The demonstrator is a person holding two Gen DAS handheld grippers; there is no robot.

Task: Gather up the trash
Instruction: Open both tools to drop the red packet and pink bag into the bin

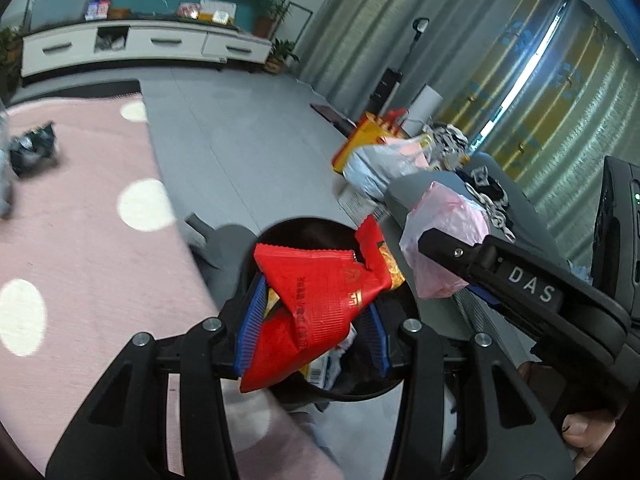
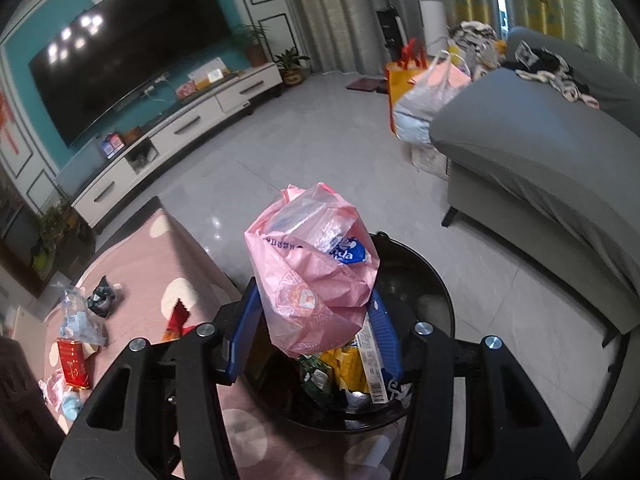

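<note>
Showing both claws over black bin (image 2: 436,284): red wrapper (image 1: 320,300) pinched in left gripper (image 1: 312,328), pink bag (image 2: 312,276) in right gripper (image 2: 312,332). Both judged light, crinkly, slippery; best gripped at bunched folds.

A dark television (image 2: 124,64) hangs on the teal wall above a long white cabinet (image 2: 180,128), with potted plants (image 2: 292,65) at the cabinet's right end and a grey sofa (image 2: 540,152) across the tiled floor (image 2: 320,152) from it.
</note>
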